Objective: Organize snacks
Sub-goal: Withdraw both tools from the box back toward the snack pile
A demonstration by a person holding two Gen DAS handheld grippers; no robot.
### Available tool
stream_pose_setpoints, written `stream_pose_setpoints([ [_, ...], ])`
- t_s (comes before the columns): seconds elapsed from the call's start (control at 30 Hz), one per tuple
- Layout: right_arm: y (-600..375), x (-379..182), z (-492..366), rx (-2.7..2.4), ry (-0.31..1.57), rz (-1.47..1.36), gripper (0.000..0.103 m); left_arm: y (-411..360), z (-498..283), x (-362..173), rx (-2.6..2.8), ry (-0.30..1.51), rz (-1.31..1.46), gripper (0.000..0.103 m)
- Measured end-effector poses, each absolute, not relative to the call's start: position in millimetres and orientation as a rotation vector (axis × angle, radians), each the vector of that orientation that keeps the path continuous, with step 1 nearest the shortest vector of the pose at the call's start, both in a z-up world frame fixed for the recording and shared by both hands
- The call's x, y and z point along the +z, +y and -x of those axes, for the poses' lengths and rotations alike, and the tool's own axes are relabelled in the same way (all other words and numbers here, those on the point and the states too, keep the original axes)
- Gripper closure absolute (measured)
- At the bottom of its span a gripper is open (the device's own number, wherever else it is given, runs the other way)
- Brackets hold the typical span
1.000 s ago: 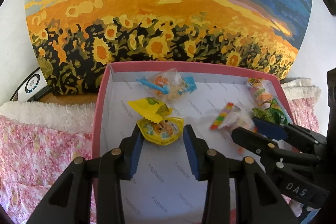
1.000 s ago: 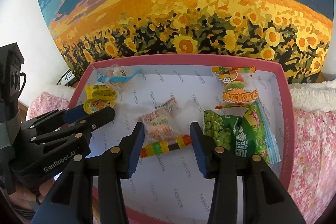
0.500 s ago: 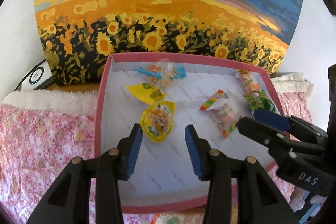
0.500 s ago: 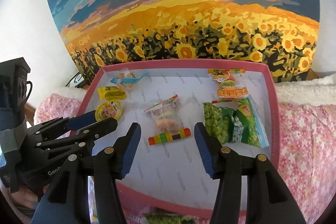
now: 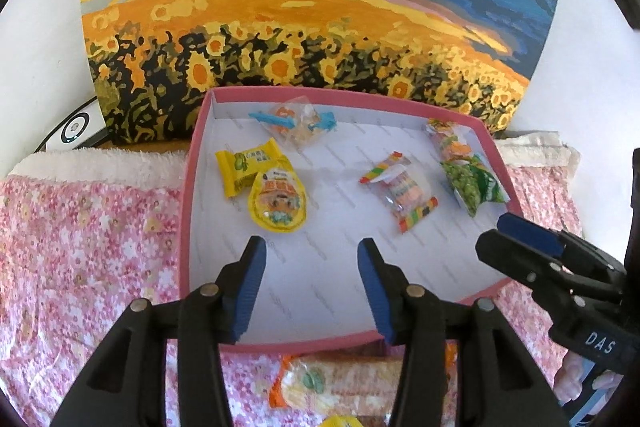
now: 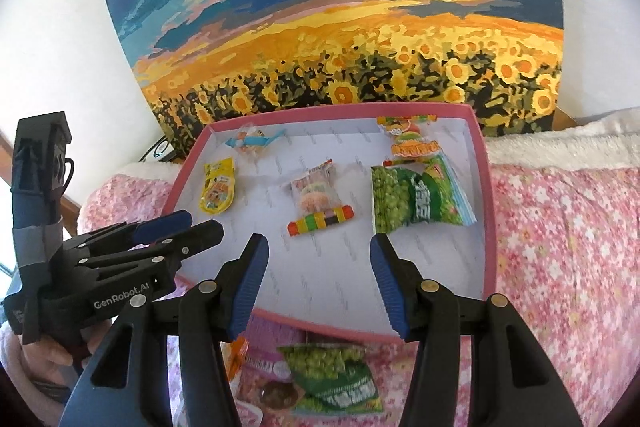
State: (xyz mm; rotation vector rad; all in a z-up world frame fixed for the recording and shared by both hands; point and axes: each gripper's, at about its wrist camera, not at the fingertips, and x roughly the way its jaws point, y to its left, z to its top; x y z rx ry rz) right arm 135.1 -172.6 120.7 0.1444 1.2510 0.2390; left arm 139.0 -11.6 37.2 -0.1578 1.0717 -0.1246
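On the pink floral bedspread [image 5: 80, 247] sits a pink-rimmed box [image 5: 186, 227] w/ snacks inside: yellow round pouch [image 5: 278, 203] touching a yellow packet [image 5: 244, 167] at left, rainbow-striped candy bag [image 5: 404, 191] mid, green pea bag [image 6: 416, 199] at right, blue-ended clear bag [image 5: 296, 121] at the back. Left tongs [image 5: 310, 283] over the box's near part, jaws apart & just been opening, nothing btwn them. Right tongs [image 6: 318, 279] likewise parted, empty, having opened a moment ago. More snacks lie outside the near rim, incl. another green pea bag [image 6: 332, 375].
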Motion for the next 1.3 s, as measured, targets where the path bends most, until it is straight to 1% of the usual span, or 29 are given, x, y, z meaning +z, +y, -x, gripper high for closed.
stream_pose_setpoints([
  [0.3, -183.1, 131.2, -111.3, 0.221, 1.244, -0.161, 0.049, -8.4, -115.1, 52.3, -0.134, 1.074, 0.181, 0.053],
  [0.6, -188.8, 139.2, -90.0, 0.207, 1.246, -0.171, 0.049, -9.5, -79.3, 46.0, -0.138, 1.065, 0.193, 0.053],
  [1.3, -194.6, 145.0, -49.5, 0.186, 1.271, -0.184, 0.049, -26.4, -41.4, 43.8, -0.152, 1.120, 0.244, 0.053],
])
